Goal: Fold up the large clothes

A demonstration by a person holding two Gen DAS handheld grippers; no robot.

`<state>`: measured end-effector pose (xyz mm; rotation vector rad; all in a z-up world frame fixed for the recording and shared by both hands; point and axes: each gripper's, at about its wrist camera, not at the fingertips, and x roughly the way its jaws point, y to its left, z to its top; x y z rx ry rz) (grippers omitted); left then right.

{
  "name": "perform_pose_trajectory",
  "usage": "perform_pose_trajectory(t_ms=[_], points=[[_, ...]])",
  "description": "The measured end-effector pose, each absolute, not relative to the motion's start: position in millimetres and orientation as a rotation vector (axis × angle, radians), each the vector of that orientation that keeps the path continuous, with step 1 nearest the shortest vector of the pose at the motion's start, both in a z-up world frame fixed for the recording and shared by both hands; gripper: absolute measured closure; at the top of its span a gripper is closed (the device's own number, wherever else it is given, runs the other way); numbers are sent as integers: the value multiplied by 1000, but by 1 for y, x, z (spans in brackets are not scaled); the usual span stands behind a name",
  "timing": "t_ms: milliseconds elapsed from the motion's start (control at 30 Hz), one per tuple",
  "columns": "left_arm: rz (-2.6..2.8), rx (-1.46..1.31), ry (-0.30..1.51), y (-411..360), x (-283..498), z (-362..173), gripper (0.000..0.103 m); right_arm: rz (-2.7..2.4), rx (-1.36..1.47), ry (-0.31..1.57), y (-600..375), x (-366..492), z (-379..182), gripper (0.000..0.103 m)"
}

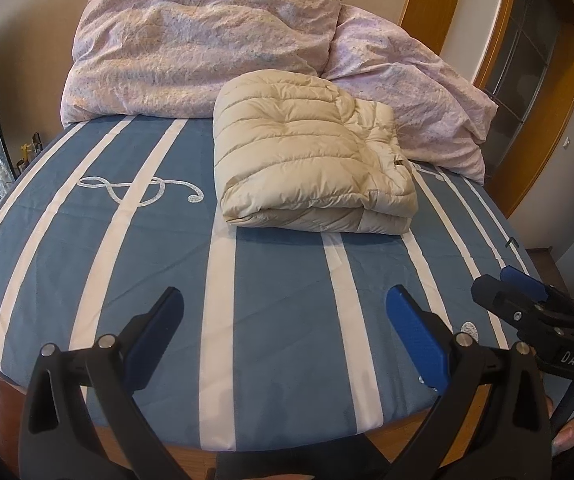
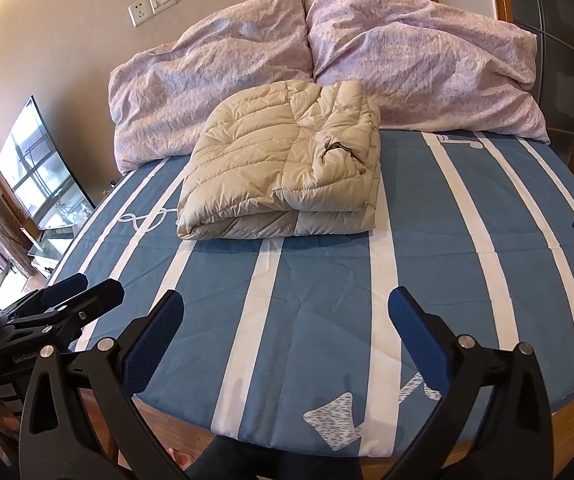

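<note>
Left wrist view: your left gripper (image 1: 285, 312) hangs with jaws wide over bare striped sheet (image 1: 279, 300) at the bed's near edge; the folded jacket (image 1: 311, 164) lies beyond, against the pillows (image 1: 203, 48). Right wrist view: your right gripper (image 2: 287, 312) is likewise wide and empty; the jacket's underside is hidden.

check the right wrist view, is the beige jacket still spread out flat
No, the beige jacket lies folded into a compact bundle on the striped bedsheet.
</note>
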<state>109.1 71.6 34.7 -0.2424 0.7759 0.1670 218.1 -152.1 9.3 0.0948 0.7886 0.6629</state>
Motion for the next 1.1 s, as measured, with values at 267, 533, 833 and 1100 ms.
perform_pose_trajectory(t_ms=[267,533,833,1100], points=[[164,-245,777,71,110,34,2,665,95,789,-152,218,9,1],[160,-247,779,71,111,33,2,665,94,791,-149,218,6,1],[158,-250,783,71,114,30,2,664,97,793,-150,220,4,1],[145,-256,786,70,116,29,2,665,97,793,-151,222,5,1]])
